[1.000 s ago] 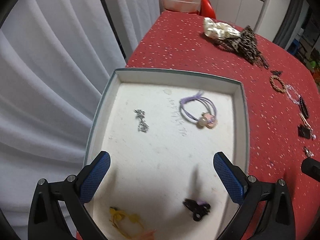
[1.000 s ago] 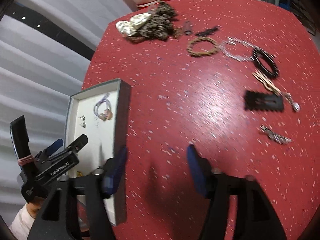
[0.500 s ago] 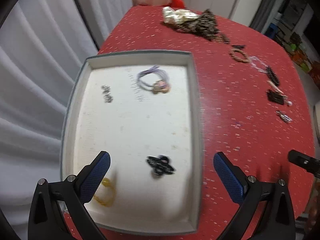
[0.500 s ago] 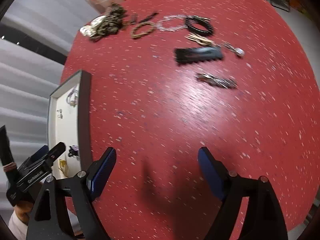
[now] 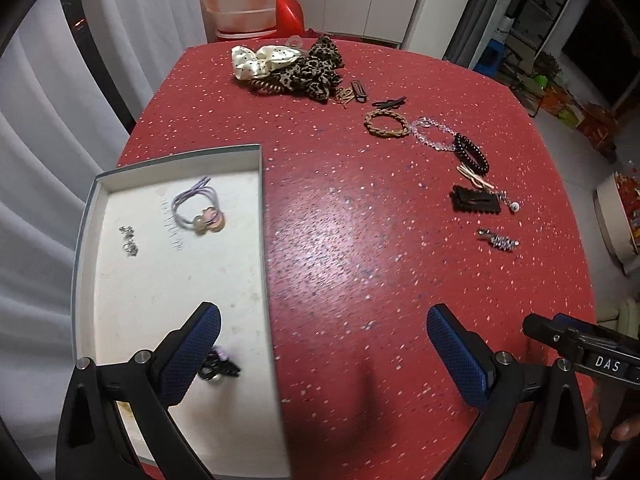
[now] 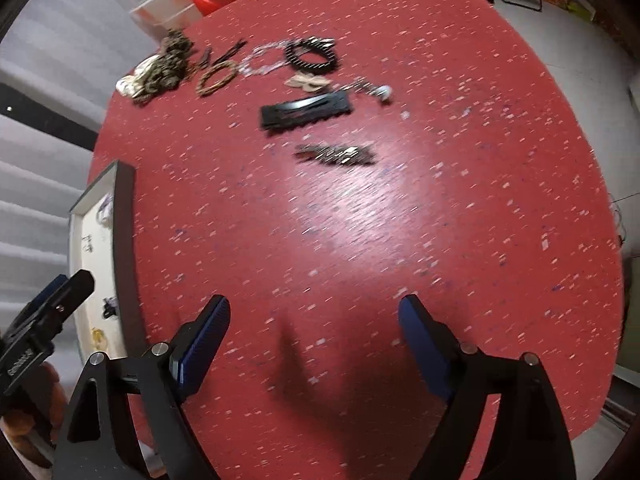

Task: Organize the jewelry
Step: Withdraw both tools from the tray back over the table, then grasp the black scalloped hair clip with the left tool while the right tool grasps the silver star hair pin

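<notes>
A: Status?

B: I have both hand-held grippers over the red desk (image 5: 340,240), pointing steeply down. Left hand-held gripper (image 5: 324,344) is spread wide with nothing between the fingers. Right hand-held gripper (image 6: 314,332) is also wide and empty.

A: Where's the jewelry?

B: Split. The white tray (image 5: 262,184), left of frame, holds four pieces: a purple hair tie (image 5: 198,210), a small silver piece (image 5: 129,240), a dark clip (image 5: 220,366) by my left finger, and something yellow, seen only from the right wrist. The rest lies loose in an arc at upper right of the desk.

A: Count the loose ones.

B: Braided bracelet (image 5: 386,123), clear bead bracelet (image 5: 432,134), black bead bracelet (image 5: 471,154), black comb clip (image 5: 476,200), silver clip (image 5: 499,239): one each. Plus a scrunchie pile (image 5: 288,66), at least two, and some small clips I can't count.

A: Handling?

B: All light, I'd judge. The silver clip looks stiff and thin and may slip, so pinch it across the middle. Bead bracelets are floppy; grab one side of the loop.
</notes>
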### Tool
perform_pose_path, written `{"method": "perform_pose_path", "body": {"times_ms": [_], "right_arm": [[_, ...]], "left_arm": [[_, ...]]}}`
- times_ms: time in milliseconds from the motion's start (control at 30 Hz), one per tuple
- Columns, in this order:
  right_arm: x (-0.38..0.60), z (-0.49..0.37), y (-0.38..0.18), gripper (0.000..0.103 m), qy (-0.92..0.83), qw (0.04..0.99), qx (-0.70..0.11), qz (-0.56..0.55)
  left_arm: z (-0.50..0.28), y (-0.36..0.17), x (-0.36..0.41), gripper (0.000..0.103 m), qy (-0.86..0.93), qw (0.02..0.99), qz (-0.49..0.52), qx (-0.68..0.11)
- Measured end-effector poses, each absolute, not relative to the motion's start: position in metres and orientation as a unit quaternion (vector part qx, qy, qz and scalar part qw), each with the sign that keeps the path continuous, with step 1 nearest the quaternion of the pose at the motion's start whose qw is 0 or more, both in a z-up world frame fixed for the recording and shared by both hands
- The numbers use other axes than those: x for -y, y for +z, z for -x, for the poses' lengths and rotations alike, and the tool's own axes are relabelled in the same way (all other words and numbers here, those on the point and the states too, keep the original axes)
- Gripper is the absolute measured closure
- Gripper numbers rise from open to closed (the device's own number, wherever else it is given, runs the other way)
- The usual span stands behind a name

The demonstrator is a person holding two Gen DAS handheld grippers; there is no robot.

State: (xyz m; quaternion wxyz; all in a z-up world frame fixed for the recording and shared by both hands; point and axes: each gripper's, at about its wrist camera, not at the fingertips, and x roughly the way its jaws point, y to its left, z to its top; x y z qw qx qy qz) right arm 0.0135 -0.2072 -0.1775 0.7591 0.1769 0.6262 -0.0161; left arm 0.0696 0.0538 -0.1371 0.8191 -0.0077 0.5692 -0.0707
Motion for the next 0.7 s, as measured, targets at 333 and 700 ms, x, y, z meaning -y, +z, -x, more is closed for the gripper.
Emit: {"method": "perform_pose_path", "body": {"times_ms": [333,700], "right_arm": [[0.253,-0.051,-0.175,0.015,-0.039,0.775,-0.616,-0.136],[0.271,-0.093,-0.187,0.015,-0.014,0.788,-0.609,-0.086]], "left_arm": [[-0.088,-0.145,-0.018,0.0,-0.064,0.812,0.015,-0.58],[-0.114,-0.169,0.02,0.0,-0.054,0.805,0.015,-0.591]]}}
